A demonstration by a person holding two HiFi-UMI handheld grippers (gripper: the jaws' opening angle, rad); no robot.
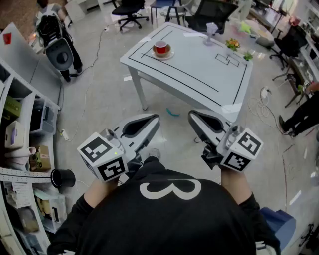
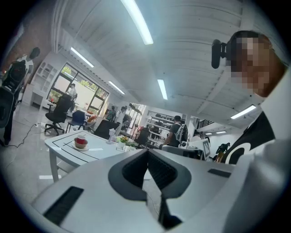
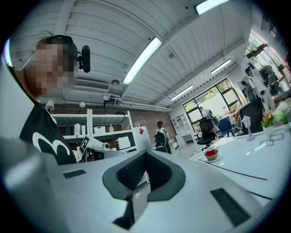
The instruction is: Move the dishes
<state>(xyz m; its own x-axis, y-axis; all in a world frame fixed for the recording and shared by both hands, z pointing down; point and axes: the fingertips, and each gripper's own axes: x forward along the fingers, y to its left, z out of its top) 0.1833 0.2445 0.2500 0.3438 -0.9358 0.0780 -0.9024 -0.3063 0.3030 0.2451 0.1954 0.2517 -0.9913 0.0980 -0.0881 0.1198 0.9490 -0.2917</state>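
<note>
A red cup on a saucer (image 1: 161,49) stands near the far left corner of the white table (image 1: 199,69), which is marked with black lines. I hold both grippers level over the floor, short of the table's near edge and well away from the cup. The left gripper (image 1: 154,119) is shut with nothing between its jaws, and the right gripper (image 1: 192,115) is shut and empty as well. In the left gripper view the cup (image 2: 81,142) shows far off to the left of the gripper (image 2: 147,153). The right gripper view has the cup (image 3: 211,154) to the right of the gripper (image 3: 145,154).
A clear glass (image 1: 211,31) and small plants (image 1: 233,44) stand at the table's far side. Shelving (image 1: 20,149) lines the left, and a black bag (image 1: 57,42) stands at the back left. Office chairs (image 1: 130,11) are behind the table. Cables and a small blue item (image 1: 172,112) lie on the floor.
</note>
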